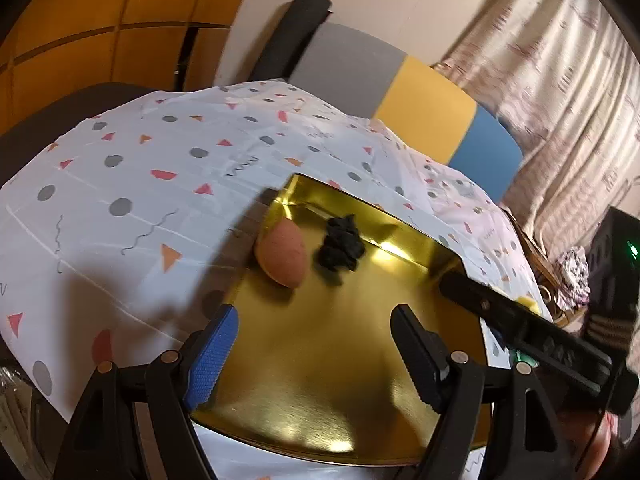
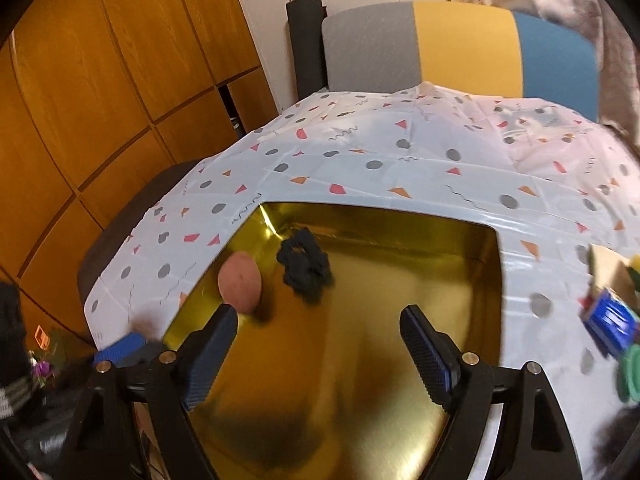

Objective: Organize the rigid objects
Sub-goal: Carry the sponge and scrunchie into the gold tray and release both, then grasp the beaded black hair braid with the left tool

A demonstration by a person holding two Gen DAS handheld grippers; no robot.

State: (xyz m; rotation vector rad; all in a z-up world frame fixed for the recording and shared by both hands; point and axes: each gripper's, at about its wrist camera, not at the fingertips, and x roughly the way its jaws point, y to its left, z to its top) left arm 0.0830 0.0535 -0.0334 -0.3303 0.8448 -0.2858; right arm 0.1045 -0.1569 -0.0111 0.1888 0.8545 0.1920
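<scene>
Hovering over the gold tray [image 1: 320,380], the left gripper [image 1: 316,344] has its jaws standing well apart with nothing between them; only the tray's shiny floor shows in the gap. The right gripper [image 2: 320,344] hangs above the same tray [image 2: 400,420], its jaws likewise spread wide and empty. In the left wrist view the right gripper [image 1: 520,328] appears as a dark bar reaching in over the tray's right edge.

Beyond the fingertips, two things lie in the tray's far left part: a brown egg-shaped sponge [image 1: 282,256] near the left wall, and just beside it, to the right, a crumpled black scrunchie [image 1: 340,246]. The right wrist view shows the same pair, the sponge [image 2: 240,286] close to the left finger's tip and the scrunchie [image 2: 306,266] further in.

The tray rests on a white tablecloth [image 1: 140,168] printed with grey dots and red and orange shapes. On the cloth to the right of the tray lie a blue object [image 2: 610,320], a green one [image 2: 628,376] and a piece of cardboard [image 2: 608,270], all blurred. Behind the table stands a chair [image 2: 460,44] with a grey, yellow and blue back, and wooden cabinet doors [image 2: 100,80] fill the left.
</scene>
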